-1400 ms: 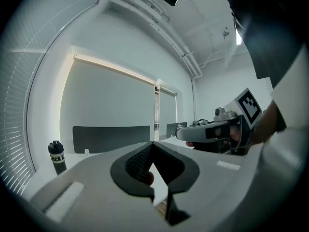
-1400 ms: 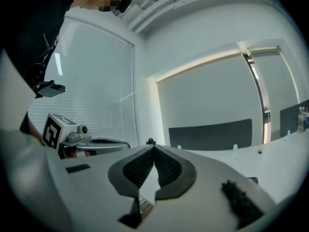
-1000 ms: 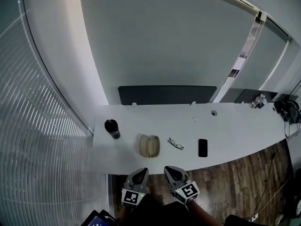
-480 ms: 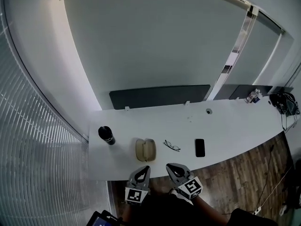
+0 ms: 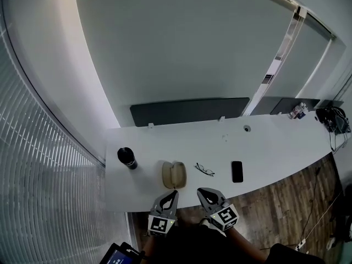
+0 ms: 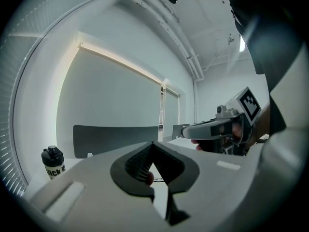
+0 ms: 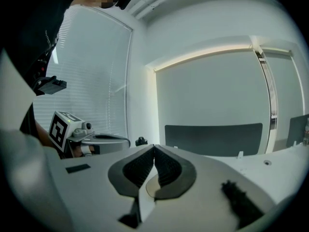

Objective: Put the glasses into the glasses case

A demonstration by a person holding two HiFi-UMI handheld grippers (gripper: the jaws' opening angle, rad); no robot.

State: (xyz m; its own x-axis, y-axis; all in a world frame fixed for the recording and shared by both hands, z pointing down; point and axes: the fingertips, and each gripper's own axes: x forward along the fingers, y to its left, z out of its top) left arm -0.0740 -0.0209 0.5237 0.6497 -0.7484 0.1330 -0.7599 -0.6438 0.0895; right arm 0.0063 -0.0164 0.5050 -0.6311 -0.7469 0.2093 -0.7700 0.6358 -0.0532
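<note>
you've edged both grippers nearer the desk (image 5: pixel 264 147). the left gripper (image 5: pixel 172 193) and right gripper (image 5: pixel 202 192) are each clenched on nothing. the glasses (image 5: pixel 204 170) lie untouched just right of the case (image 5: pixel 174 174), so the reach is yet to start.
</note>
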